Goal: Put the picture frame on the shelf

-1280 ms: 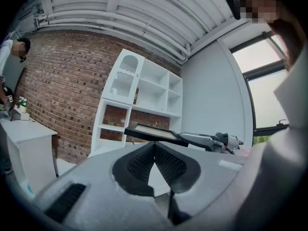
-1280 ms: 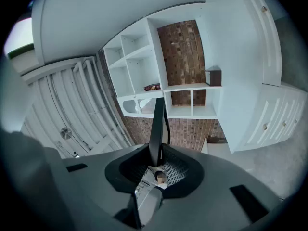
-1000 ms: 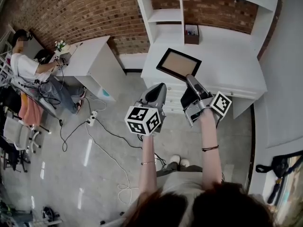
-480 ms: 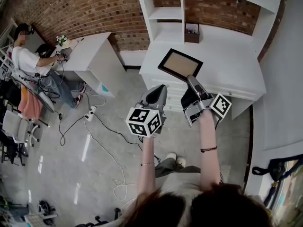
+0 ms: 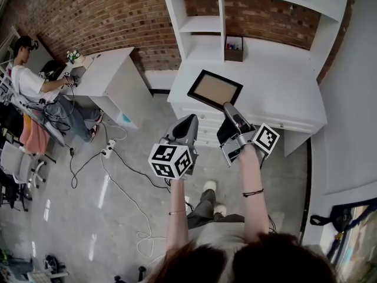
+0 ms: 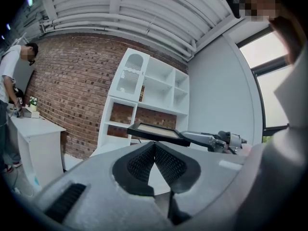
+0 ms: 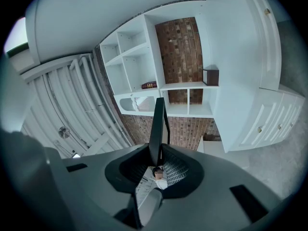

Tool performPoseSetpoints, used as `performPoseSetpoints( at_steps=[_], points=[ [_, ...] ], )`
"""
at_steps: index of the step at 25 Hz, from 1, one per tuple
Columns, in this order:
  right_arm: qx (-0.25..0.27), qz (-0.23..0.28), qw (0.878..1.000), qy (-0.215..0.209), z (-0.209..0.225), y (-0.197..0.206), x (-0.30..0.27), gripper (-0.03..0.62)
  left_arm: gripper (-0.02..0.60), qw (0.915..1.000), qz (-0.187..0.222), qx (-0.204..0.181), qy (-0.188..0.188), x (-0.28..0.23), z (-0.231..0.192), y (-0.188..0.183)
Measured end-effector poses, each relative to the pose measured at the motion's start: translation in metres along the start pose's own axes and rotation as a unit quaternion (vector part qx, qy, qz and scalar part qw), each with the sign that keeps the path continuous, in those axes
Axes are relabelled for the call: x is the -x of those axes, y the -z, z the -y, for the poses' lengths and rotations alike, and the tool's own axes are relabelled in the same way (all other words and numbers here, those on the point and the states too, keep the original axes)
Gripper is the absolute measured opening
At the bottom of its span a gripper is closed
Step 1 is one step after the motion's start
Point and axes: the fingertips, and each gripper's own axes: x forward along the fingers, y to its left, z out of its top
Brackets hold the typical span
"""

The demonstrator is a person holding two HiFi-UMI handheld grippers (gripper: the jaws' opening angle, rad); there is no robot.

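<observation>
Obs.: the right tool (image 5: 228, 108) pinches the picture frame (image 5: 214, 89) by its near edge. In the right gripper view that edge stands clamped between the pads. The left tool (image 5: 186, 124) is pressed together on nothing, at 9 o'clock of the right tool.

The picture frame hangs in the air over the front of the white counter (image 5: 277, 81), face up and tilted, apart from it. The shelf (image 5: 200, 23) lies at 12 o'clock of it, well apart. A small dark box (image 5: 234, 48) sits on the counter at 1 o'clock.

Judgement: this is the carry, and placing has not begun. A one-edge pinch lets the picture frame swing, so the grip should be kept firm. It should be turned upright before entering the opening and kept clear of the white side post. The bottom edge should go down first, with release only once it rests. The left tool could steady the free edge.
</observation>
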Motion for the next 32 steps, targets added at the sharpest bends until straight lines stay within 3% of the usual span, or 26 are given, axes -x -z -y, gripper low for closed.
performPoseSetpoints(
  at_steps=[11,32],
  points=[
    [0.018,0.008,1.0,0.008,0.02,-0.041,-0.034,0.074,0.011,0.9999,0.002,0.007,0.012,-0.054,-0.029,-0.005],
    [0.031,0.053,0.998,0.017,0.063,-0.111,-0.132,0.074,0.011,0.9971,0.004,0.009,0.075,-0.18,-0.097,-0.032]
  ],
)
